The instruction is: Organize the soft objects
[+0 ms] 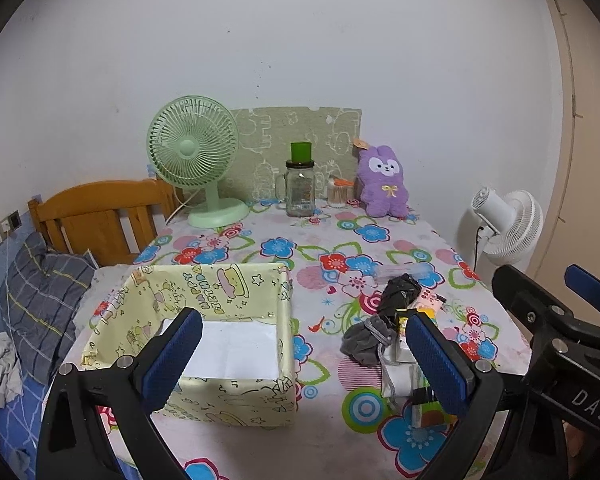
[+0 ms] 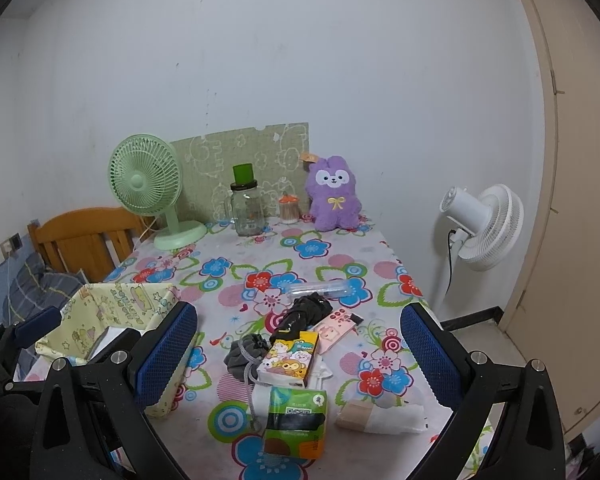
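A yellow cartoon-print fabric box (image 1: 236,402) (image 2: 112,308) stands open on the left of the floral table, with only a white sheet at its bottom. To its right lies a small heap: a grey drawstring pouch (image 1: 366,340) (image 2: 246,354), a black bundle (image 1: 400,290) (image 2: 306,310), a cartoon tissue pack (image 2: 290,358), a green tissue pack (image 2: 296,418), a pink case (image 2: 336,328) and a white packet (image 2: 384,416). A purple plush bunny (image 1: 382,182) (image 2: 334,194) sits at the back. My left gripper (image 1: 304,360) hangs open over the box's right wall. My right gripper (image 2: 300,356) is open above the heap.
A green desk fan (image 1: 194,156) (image 2: 148,184), a glass jar with a green cup (image 1: 300,188) (image 2: 248,208) and a toothpick jar (image 1: 336,194) line the back edge. A clear pen case (image 2: 320,290) lies mid-table. A white floor fan (image 2: 480,228) stands right; a bed with a wooden headboard (image 1: 96,220) lies left.
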`<action>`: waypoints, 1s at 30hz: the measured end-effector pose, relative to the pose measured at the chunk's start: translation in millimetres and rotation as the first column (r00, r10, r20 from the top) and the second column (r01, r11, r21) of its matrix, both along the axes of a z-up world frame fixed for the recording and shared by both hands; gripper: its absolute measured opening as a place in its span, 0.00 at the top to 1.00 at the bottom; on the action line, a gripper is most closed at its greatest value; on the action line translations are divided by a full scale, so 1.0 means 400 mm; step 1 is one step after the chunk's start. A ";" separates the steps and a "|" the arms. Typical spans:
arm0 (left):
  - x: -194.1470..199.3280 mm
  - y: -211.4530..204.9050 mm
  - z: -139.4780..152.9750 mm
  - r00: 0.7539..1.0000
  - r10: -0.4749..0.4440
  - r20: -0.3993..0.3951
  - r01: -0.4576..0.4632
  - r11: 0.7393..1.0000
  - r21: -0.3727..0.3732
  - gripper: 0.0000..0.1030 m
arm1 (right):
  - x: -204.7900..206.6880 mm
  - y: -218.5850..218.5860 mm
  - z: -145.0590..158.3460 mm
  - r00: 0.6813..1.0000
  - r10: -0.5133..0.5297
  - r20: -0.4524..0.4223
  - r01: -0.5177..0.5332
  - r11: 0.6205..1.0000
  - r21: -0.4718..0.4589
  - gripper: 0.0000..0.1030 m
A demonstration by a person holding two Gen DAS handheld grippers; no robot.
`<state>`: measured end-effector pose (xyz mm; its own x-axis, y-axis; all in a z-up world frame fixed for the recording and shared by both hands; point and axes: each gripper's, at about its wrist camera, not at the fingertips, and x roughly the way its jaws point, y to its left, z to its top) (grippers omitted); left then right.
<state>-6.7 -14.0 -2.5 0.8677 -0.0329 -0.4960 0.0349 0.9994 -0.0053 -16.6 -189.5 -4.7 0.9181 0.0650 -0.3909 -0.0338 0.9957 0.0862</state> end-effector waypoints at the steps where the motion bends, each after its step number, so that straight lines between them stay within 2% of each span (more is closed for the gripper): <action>1: 0.000 0.000 0.000 1.000 -0.003 -0.002 0.003 1.000 -0.002 0.01 | 0.001 0.000 -0.002 1.000 0.005 -0.005 -0.005 1.000 0.005 0.00; 30: -0.005 -0.007 0.009 1.000 -0.007 -0.003 0.007 1.000 -0.007 0.02 | -0.003 0.001 0.014 1.000 0.007 -0.001 -0.007 1.000 0.003 0.00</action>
<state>-8.8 -16.6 1.1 0.8662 -0.0426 -0.4980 0.0422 0.9990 -0.0119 -17.7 -189.2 0.7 0.9173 0.0726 -0.3916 -0.0405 0.9952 0.0895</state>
